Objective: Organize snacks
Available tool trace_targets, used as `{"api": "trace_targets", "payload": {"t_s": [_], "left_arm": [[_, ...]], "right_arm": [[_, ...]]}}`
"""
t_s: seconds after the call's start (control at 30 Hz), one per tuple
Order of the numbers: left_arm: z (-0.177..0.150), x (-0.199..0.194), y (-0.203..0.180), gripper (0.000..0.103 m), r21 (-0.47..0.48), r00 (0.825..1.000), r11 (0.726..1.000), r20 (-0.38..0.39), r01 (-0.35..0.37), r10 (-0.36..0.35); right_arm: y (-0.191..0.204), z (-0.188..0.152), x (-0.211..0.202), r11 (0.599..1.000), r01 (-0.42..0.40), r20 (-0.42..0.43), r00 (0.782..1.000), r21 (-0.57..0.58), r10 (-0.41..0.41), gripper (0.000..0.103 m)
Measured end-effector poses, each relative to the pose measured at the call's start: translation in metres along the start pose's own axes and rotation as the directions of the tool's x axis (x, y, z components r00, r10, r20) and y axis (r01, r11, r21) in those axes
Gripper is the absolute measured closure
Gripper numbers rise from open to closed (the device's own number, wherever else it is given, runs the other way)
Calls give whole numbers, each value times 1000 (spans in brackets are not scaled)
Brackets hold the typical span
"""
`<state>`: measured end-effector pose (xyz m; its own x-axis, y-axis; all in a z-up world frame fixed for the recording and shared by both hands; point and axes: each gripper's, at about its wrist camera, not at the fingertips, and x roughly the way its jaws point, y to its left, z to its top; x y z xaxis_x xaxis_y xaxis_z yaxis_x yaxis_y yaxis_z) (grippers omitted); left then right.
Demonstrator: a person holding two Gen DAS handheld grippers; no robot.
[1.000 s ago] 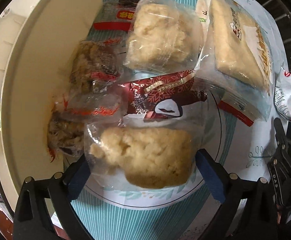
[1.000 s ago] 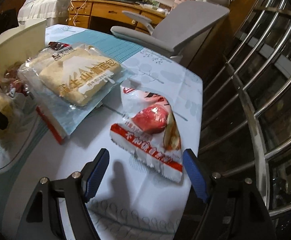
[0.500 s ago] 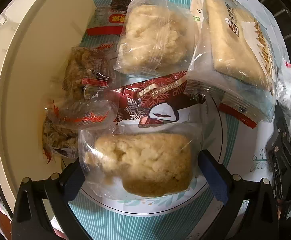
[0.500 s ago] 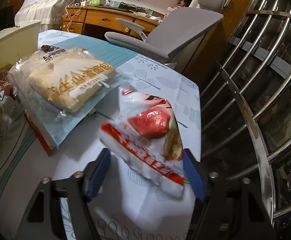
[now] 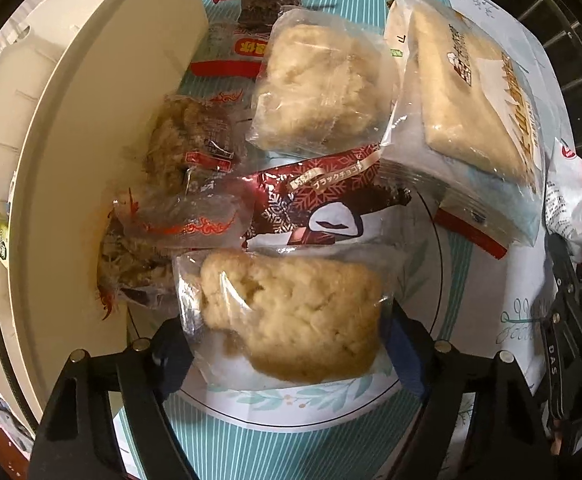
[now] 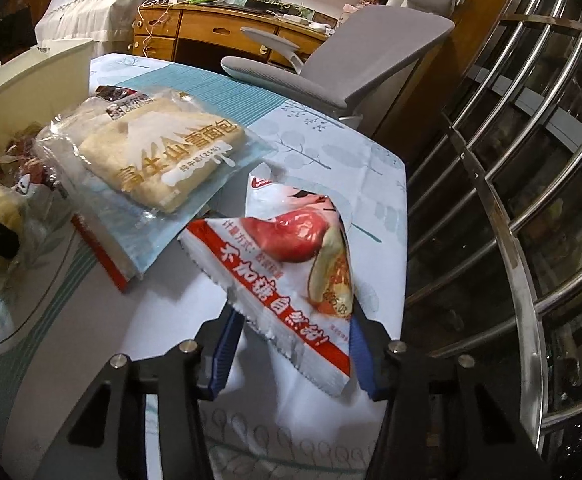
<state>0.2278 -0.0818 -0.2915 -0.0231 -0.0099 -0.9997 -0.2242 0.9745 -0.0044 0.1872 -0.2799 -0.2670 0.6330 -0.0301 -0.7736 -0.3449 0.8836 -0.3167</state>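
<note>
My left gripper (image 5: 287, 344) is shut on a clear bag of pale crumbly cake (image 5: 291, 316), which sits on the patterned tablecloth (image 5: 275, 452). Beyond it lie a dark red chocolate snack pack (image 5: 323, 204), a second cake bag (image 5: 319, 84), brown floss snacks in clear wrap (image 5: 187, 148) and a flat bread pack (image 5: 475, 96). My right gripper (image 6: 291, 344) is shut on a white and red apple snack bag (image 6: 291, 264) and holds it tilted off the table. The bread pack also shows in the right wrist view (image 6: 159, 152).
A cream container wall (image 5: 71, 152) curves along the left of the snacks. A red-trimmed dark snack (image 5: 263, 4) lies at the far end. A grey chair (image 6: 371, 48) and wooden desk (image 6: 219, 32) stand beyond the table; steel railings (image 6: 511, 200) run along the right.
My left gripper closed in on the near cake bag. My right gripper closed on the apple snack bag and lifted it off the table.
</note>
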Motion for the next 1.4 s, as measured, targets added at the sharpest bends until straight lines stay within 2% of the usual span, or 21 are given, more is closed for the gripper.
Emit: {"api": "trace_targets", "payload": {"t_s": [0.33,0.47,0.63,0.77,0.93,1.13,1.4], "left_arm": [[-28,-7,-11,25,51,1000,999,-11,-16,16],[-42,-11,-11,26,65,999,998,-35,-1,3],[-67,-27,-12,26,104,999,995,-46,7,-2],[-84,-47,-10,26,128,999,992,-52,16,-9],[-100,-77,0,26,166,997,985,-71,39,-27],[-112,-118,13,25,219,998,975,-53,43,-33],[-92,-149,52,25,232,995,968,-7,100,-101]], "right_arm": [[6,-10,-30,995,-59,-52,997,79,63,55],[15,-18,-46,988,-106,-78,990,112,115,55],[25,-27,-64,975,-167,-100,978,147,183,56],[28,-30,-82,941,-240,-108,957,237,271,56],[35,-31,-102,922,-288,-113,939,259,326,56],[42,-22,-124,925,-311,-112,934,219,340,56],[59,3,-149,932,-312,-81,940,184,331,56]]}}
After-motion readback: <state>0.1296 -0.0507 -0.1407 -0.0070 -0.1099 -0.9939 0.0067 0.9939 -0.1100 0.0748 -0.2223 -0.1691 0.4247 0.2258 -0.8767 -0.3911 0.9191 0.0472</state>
